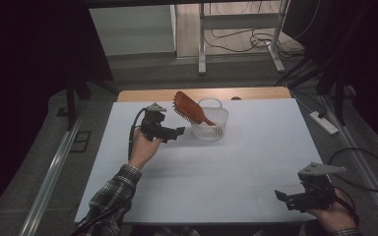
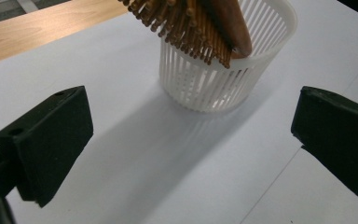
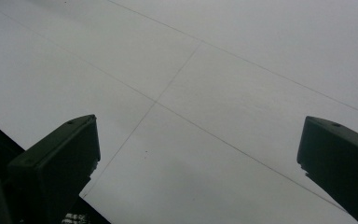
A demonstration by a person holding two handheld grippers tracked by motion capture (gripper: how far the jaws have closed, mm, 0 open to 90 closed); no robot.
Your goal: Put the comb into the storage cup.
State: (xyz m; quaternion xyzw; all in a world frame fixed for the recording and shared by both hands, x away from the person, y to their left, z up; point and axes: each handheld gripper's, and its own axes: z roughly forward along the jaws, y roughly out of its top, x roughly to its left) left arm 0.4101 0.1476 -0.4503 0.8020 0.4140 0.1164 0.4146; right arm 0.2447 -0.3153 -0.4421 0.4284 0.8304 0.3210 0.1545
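Left gripper view looks along two black jaws spread wide apart, with nothing between them but bare white table. Straight ahead of the gap stands the basket, a white slatted round tub, upright on the table. The brush, reddish-brown wood with pale bristles, leans in the basket: its handle end goes down inside, its bristled head sticks up and out over the rim on the side toward the wooden table edge. The jaws touch neither basket nor brush; the basket's shadow falls on the table toward them.

From the high view, the left gripper hangs just beside the basket, on its left, held by the left hand in a plaid sleeve. Its jaw tips point at the basket wall with a small gap left. The brush slants up and left from the basket, its head above and behind the gripper. Nothing lies between gripper and basket.

The right gripper is well apart from the basket, near the table's front right corner, low over the surface, held by the right hand. In the right gripper view its jaws also stand wide apart, holding nothing, over plain white table crossed by thin seam lines.

Beyond the table, far from the basket, are a metal frame's legs and loose cables on the floor, and a power strip off to the right.
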